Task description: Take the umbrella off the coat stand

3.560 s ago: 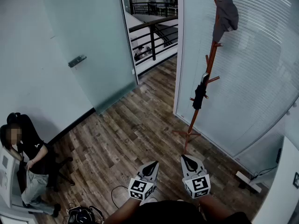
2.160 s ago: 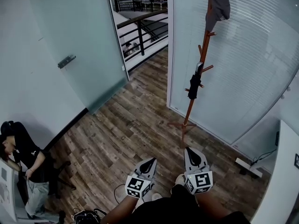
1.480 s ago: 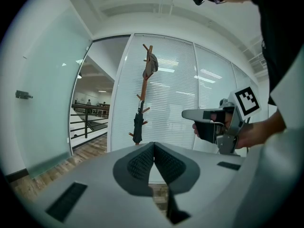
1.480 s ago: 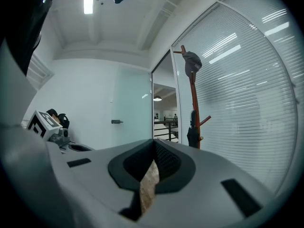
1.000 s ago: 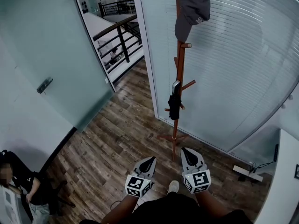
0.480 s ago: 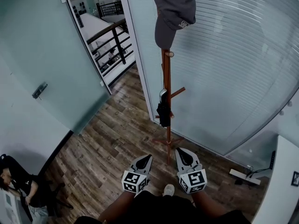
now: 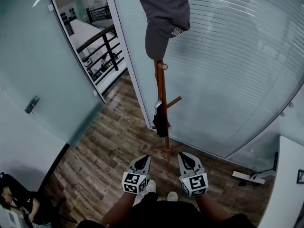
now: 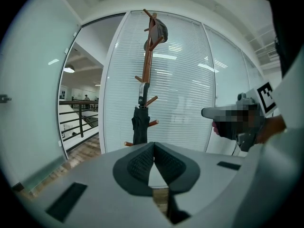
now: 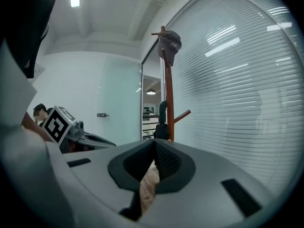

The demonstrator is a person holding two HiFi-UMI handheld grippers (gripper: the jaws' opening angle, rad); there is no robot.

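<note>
Approach is what has changed: the blind-covered glass wall (image 7: 237, 70) and the coat stand (image 7: 161, 87) in front of it sit much nearer in the head view than a few seconds back. The stand's foot now lies just ahead of both grippers. A grey cap (image 7: 164, 13) hangs at its top. The folded black umbrella (image 7: 161, 123) hangs from a lower peg, close against the pole, untouched. The left gripper (image 7: 144, 158) and right gripper (image 7: 183, 156) are held low, each with its jaws together on nothing. The walk-up looks nearly done; a gripper has yet to open and rise to the umbrella.
</note>
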